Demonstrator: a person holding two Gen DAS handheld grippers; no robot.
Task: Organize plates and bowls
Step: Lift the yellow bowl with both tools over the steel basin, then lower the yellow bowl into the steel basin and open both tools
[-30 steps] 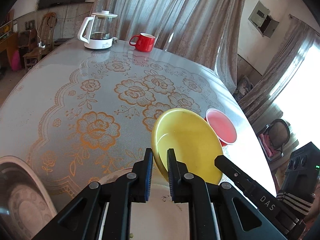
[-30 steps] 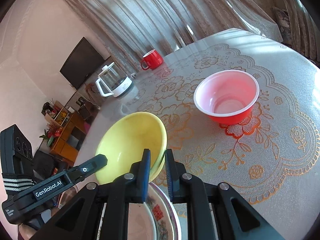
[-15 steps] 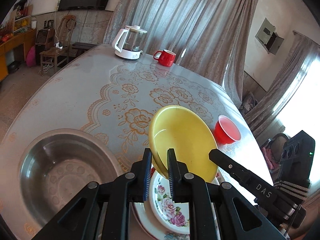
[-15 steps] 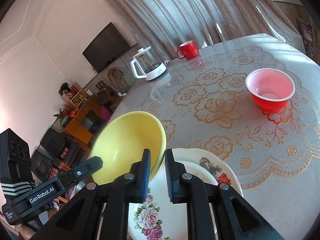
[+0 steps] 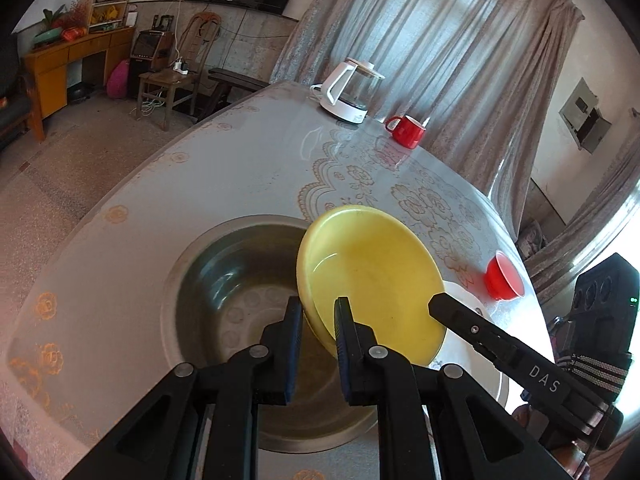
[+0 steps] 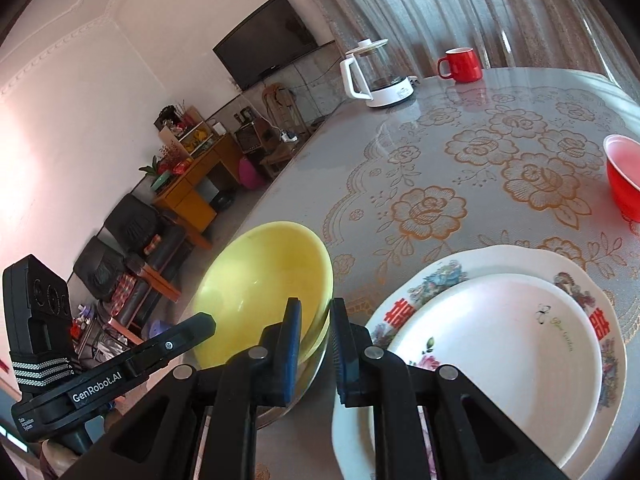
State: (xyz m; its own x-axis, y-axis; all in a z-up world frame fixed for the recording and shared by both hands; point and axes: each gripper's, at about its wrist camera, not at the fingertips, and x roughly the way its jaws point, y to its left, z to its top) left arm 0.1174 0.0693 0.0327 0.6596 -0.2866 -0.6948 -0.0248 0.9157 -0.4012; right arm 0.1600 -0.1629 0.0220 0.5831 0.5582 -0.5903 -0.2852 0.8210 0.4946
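Both grippers hold one yellow bowl [image 5: 372, 280] by opposite rims. My left gripper [image 5: 318, 322] is shut on its near-left rim; my right gripper [image 6: 314, 322] is shut on its right rim [image 6: 264, 280]. The bowl hangs tilted above a large steel basin [image 5: 224, 292], whose edge shows under the bowl in the right wrist view [image 6: 316, 364]. Two stacked white floral plates [image 6: 500, 352] lie on the table right of the basin. A red bowl [image 6: 624, 180] stands further right; it also shows in the left wrist view [image 5: 503, 280].
A white kettle [image 5: 348, 94] and a red mug [image 5: 406, 131] stand at the table's far edge. The round table has a floral lace cloth [image 6: 480, 168] under glass. Chairs and a wooden cabinet [image 5: 68, 60] stand on the floor to the left.
Both grippers have carried the yellow bowl left, from above the stacked plates to above the steel basin. The red bowl now lies further to the right.
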